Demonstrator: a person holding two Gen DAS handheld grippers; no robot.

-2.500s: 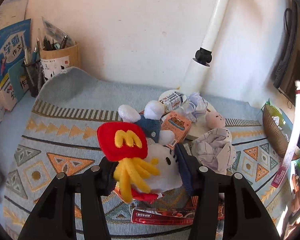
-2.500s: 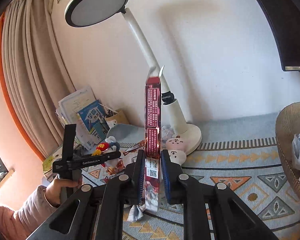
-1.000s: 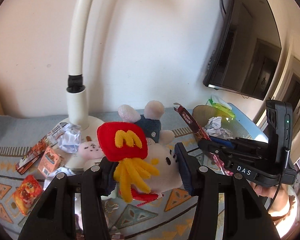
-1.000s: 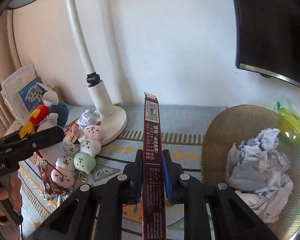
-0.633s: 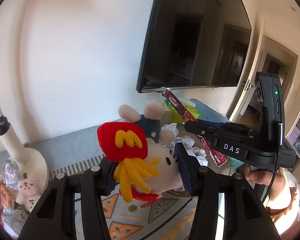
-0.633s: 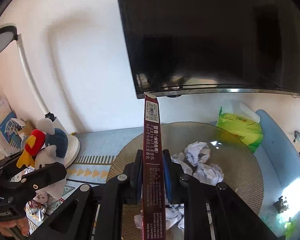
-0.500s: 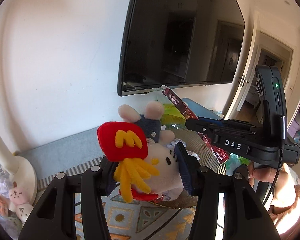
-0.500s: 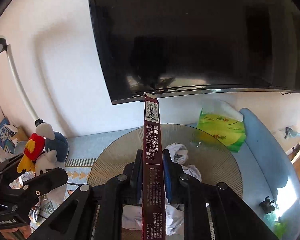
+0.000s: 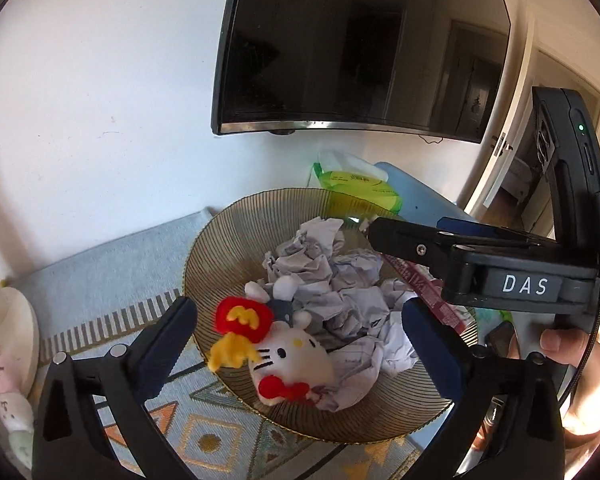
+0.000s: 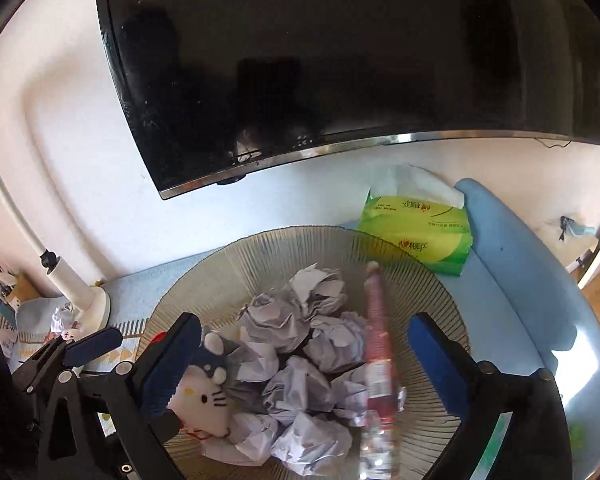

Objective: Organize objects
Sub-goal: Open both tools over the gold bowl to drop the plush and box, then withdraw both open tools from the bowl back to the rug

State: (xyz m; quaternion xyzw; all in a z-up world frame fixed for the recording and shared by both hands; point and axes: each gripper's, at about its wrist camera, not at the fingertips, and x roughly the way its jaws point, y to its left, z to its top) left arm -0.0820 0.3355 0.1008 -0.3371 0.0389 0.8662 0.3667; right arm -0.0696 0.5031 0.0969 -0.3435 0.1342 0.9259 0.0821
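Observation:
A white cat plush toy point(image 9: 290, 356) with a red cap and yellow fries lies in the ribbed glass bowl point(image 9: 220, 248) on crumpled paper balls point(image 9: 332, 276). My left gripper point(image 9: 300, 340) stands open just above it, holding nothing. In the right wrist view the same plush toy point(image 10: 204, 398) lies at the bowl's point(image 10: 260, 252) left side, and a long dark red box point(image 10: 376, 356) lies blurred on the paper balls point(image 10: 300, 340). My right gripper point(image 10: 306, 364) is open over the bowl, and the box is free of its fingers.
A green tissue pack point(image 10: 416, 228) sits behind the bowl on a blue surface. A dark screen point(image 10: 340, 60) hangs on the wall above. A white lamp base point(image 9: 16, 320) and small plush figures point(image 9: 4, 396) stand at the left on the patterned mat point(image 9: 180, 432).
Both grippers moved over the bowl and opened. The plush toy left the left gripper and the red box left the right gripper; both now lie in the bowl.

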